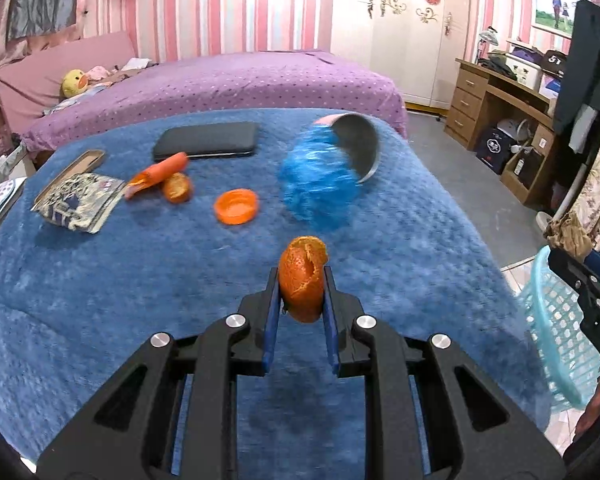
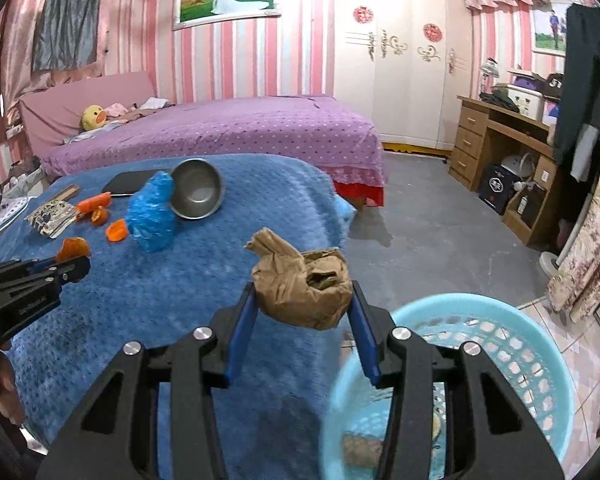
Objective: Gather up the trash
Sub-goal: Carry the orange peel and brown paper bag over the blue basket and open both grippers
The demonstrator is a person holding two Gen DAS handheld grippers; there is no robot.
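- Holding, left wrist view: the left gripper (image 1: 302, 280) is clamped narrow on a piece of orange peel (image 1: 303, 280), lifted above the blue blanket (image 1: 100, 300).
- Left on the blanket, same view: a snack wrapper (image 1: 80, 200), an orange tube (image 1: 158, 174) touching a second peel (image 1: 177, 187), an orange cap (image 1: 236, 206), a blue plastic bag (image 1: 318, 184) blurred against a tipped metal bowl (image 1: 358, 146), and a black case (image 1: 206, 145) behind.
- Edge of the same view: the mesh basket (image 1: 560, 328) lies far right, off the blanket.
- Right wrist view: the right gripper (image 2: 304, 300) is closed on a crumpled brown paper bag (image 2: 302, 286), near but not yet over the basket (image 2: 500, 344); something pale lies inside, possibly paper.
- Risk, right: let go here, the bag likely lands on the blanket or strikes the rim.
- Risk, left: the peel is pinched near its lower half; a quick swing across could slip it out short of the basket.
- Risk, shared: both grippers heading for one opening may collide.
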